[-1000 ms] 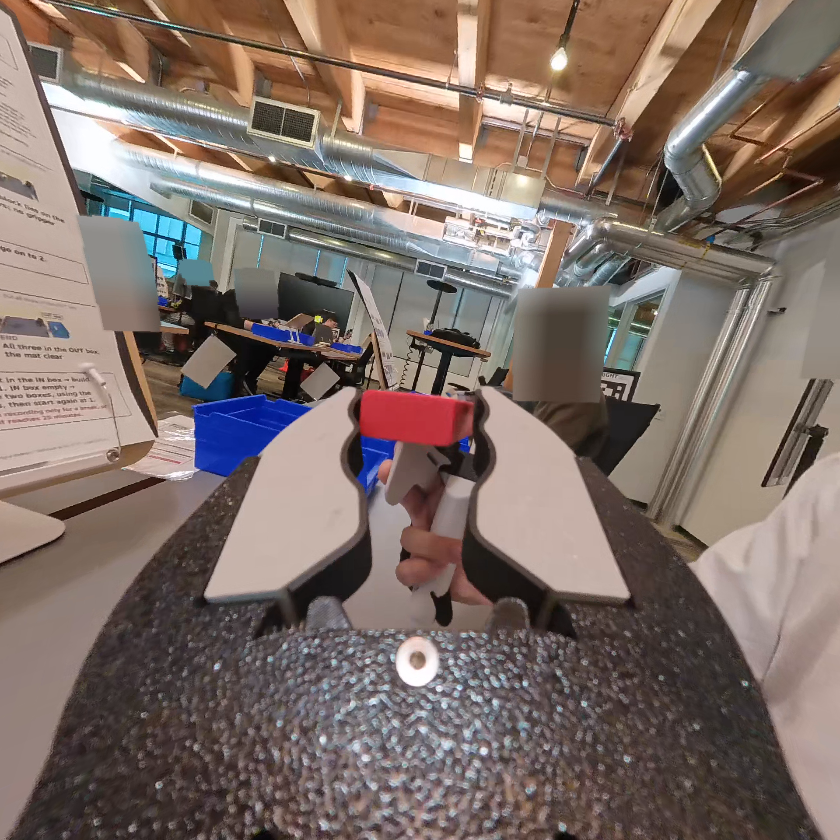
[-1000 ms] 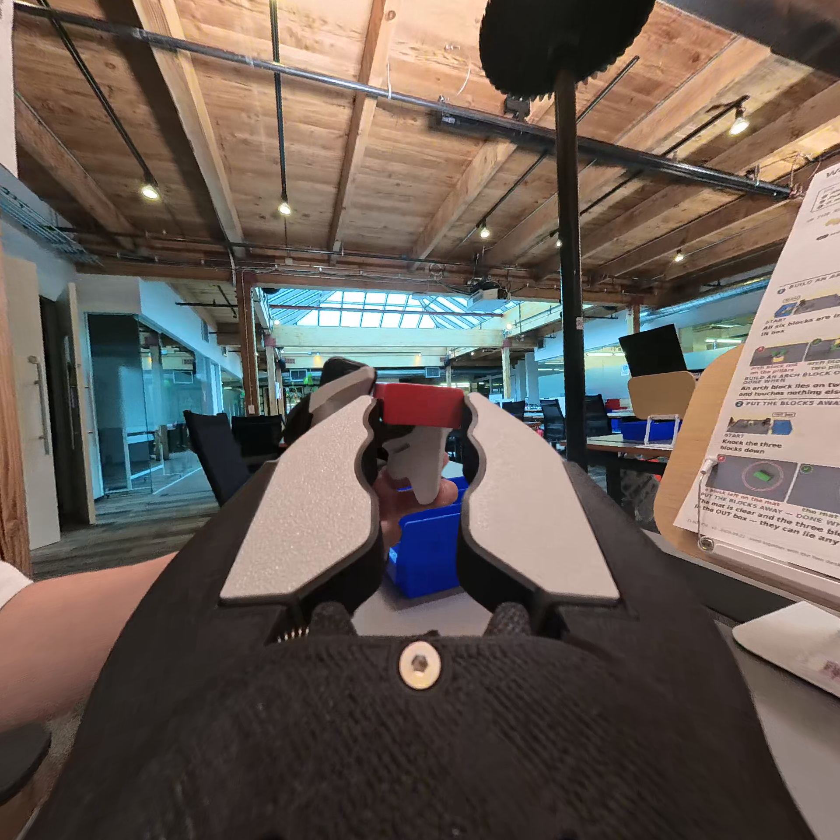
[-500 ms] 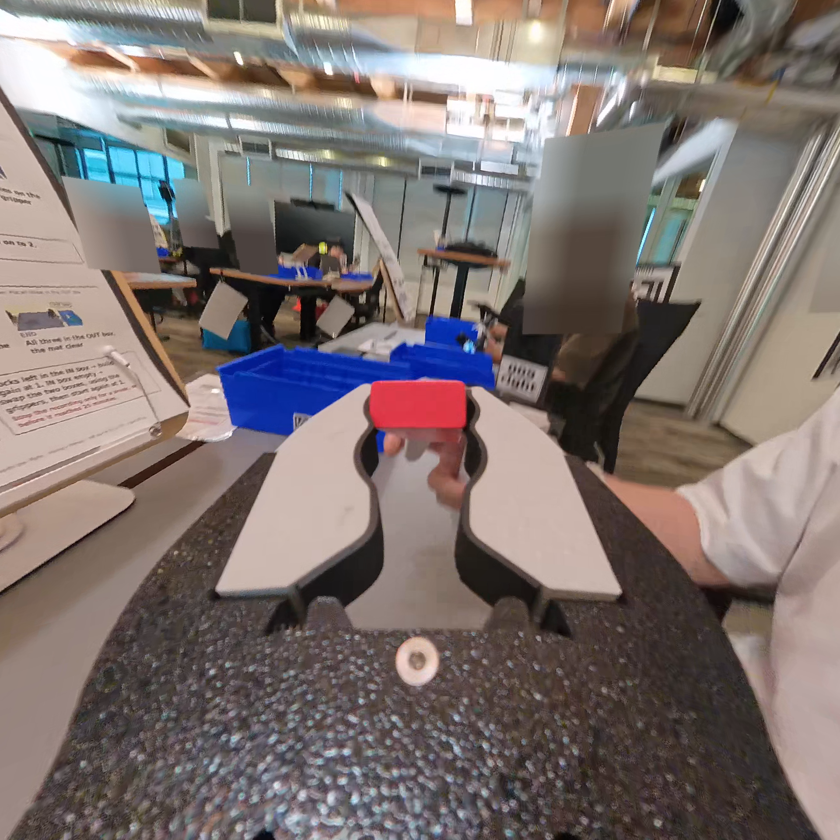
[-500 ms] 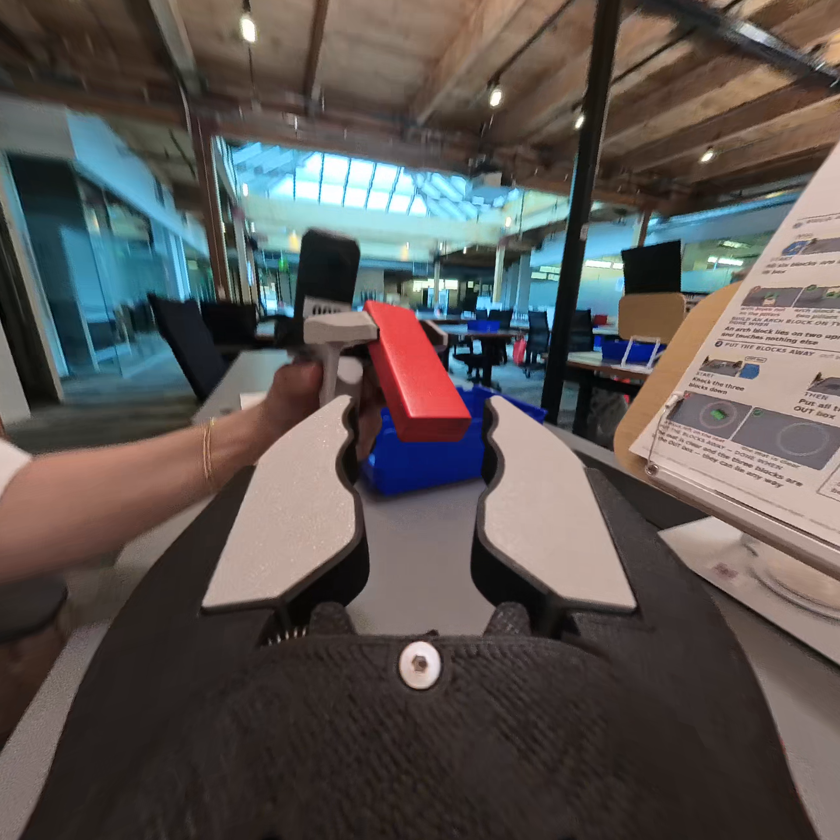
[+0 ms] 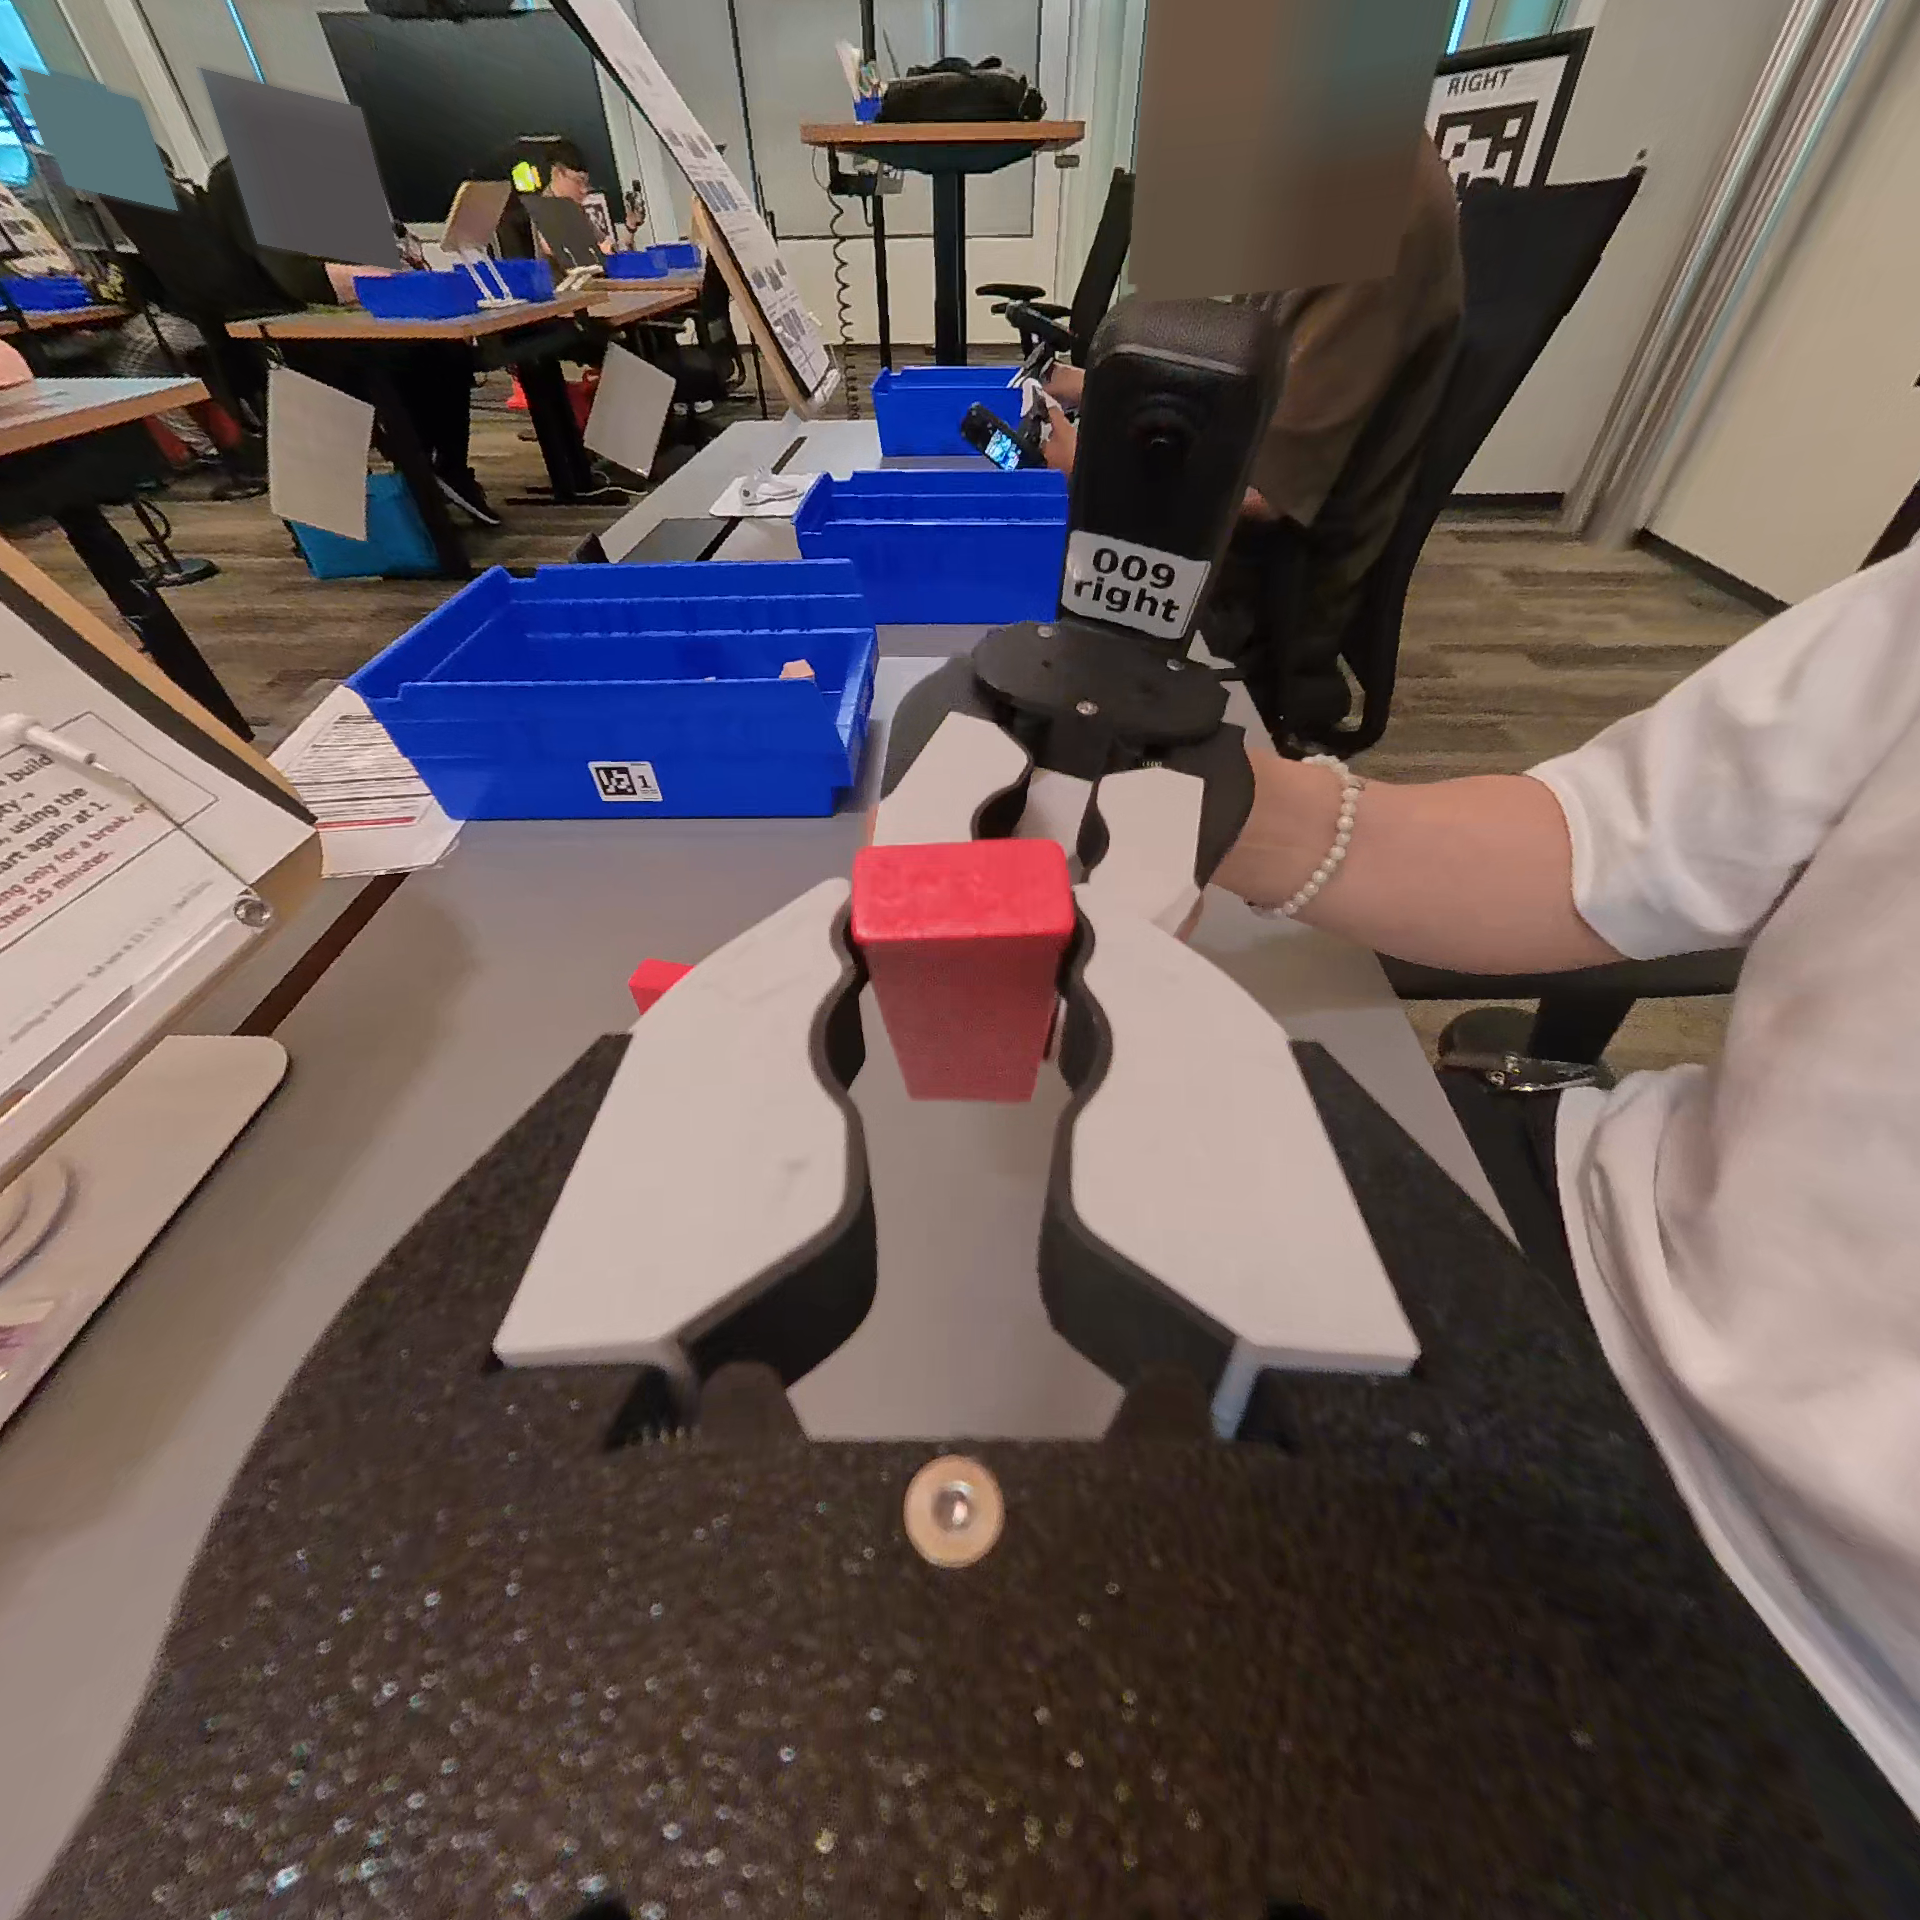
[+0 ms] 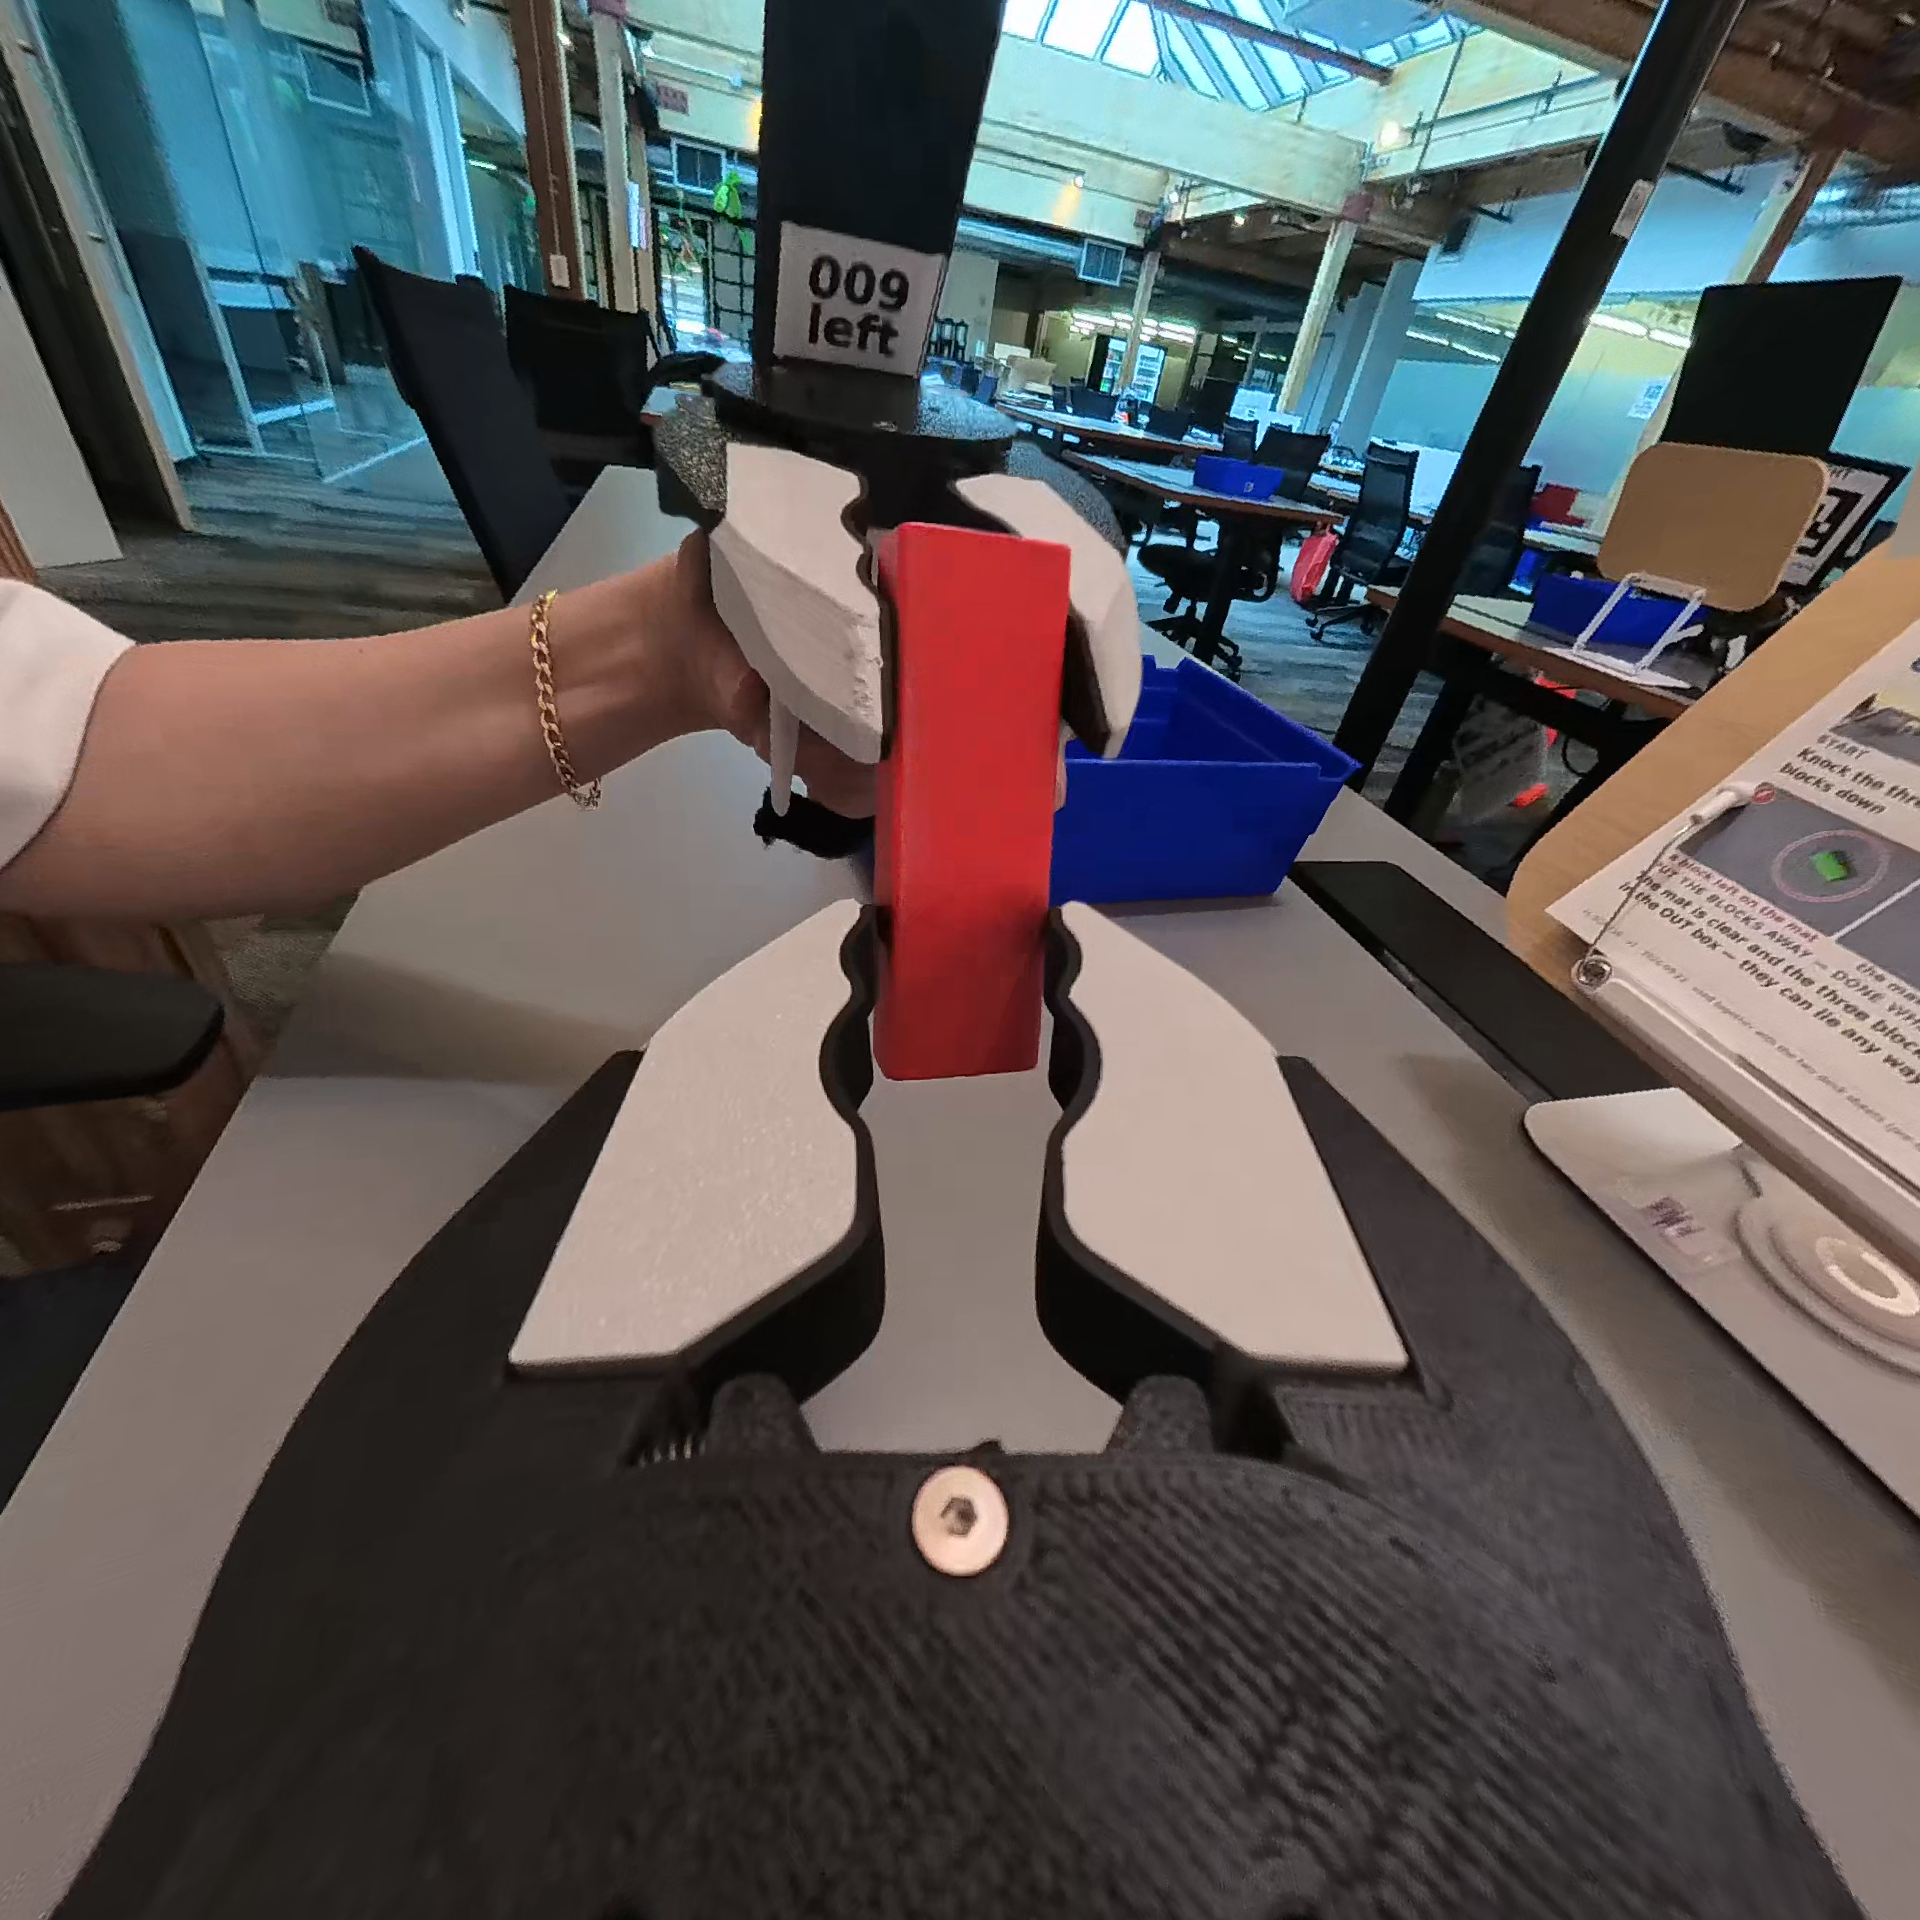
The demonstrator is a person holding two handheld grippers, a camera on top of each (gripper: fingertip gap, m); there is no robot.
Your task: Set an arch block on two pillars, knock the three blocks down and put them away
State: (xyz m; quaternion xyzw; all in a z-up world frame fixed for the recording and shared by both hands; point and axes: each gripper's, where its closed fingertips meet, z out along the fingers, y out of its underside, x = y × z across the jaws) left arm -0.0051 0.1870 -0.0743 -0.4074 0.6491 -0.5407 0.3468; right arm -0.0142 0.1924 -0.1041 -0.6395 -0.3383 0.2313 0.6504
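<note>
A long red block (image 6: 966, 779) stands upright above the grey table (image 6: 468, 935). My left gripper (image 5: 961, 914) is shut on its upper part, where only the top end and one face of the block (image 5: 961, 987) show. In the right wrist view the left gripper (image 6: 982, 743) comes in from above. My right gripper (image 6: 961, 925) is closed on the block's lower end, its pads against both sides. In the left wrist view it (image 5: 1029, 883) sits just beyond the block, facing me. A second red block (image 5: 655, 982) lies on the table, mostly hidden behind my left finger.
A blue bin (image 5: 623, 707) stands on the table beyond the grippers, with another blue bin (image 5: 935, 540) behind it. An instruction board on a stand (image 5: 104, 862) is at the left, and shows at the right in the right wrist view (image 6: 1766, 883). A seated person is farther back.
Both views have tipped down from the ceiling to the table. The right gripper let go of the block, then closed on its lower end. The block turned from crosswise to upright.
</note>
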